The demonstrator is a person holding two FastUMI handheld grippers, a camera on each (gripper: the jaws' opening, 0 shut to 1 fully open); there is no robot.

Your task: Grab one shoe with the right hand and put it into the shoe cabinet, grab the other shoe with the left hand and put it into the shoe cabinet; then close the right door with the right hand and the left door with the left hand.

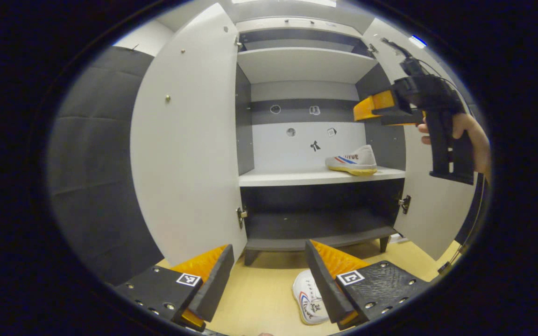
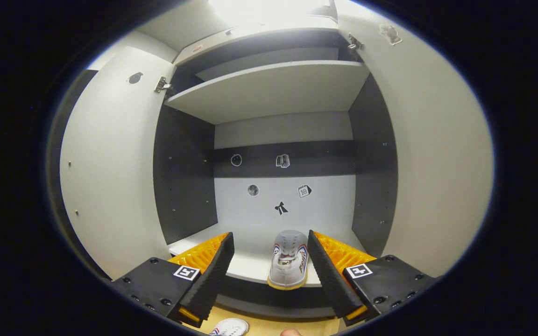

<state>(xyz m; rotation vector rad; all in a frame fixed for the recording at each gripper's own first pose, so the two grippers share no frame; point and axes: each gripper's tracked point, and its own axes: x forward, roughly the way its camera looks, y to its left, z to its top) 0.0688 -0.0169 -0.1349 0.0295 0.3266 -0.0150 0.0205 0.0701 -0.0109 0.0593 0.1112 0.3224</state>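
Observation:
A white shoe with red and blue stripes (image 1: 353,162) rests on the middle shelf (image 1: 297,177) of the open shoe cabinet, toward its right end. In the right gripper view that shoe (image 2: 289,258) lies on the shelf between the spread fingers of my right gripper (image 2: 269,266), which is open and not touching it. A hand holds that right gripper (image 1: 367,109) up by the right door in the left gripper view. The other white shoe (image 1: 308,298) lies on the yellow floor below, partly hidden by a finger of my open left gripper (image 1: 266,275).
Both cabinet doors stand wide open: the left door (image 1: 185,149) and the right door (image 1: 437,219). An upper shelf (image 1: 304,63) and a dark bottom shelf (image 1: 315,233) hold nothing. A dark padded wall (image 1: 96,154) stands left of the cabinet.

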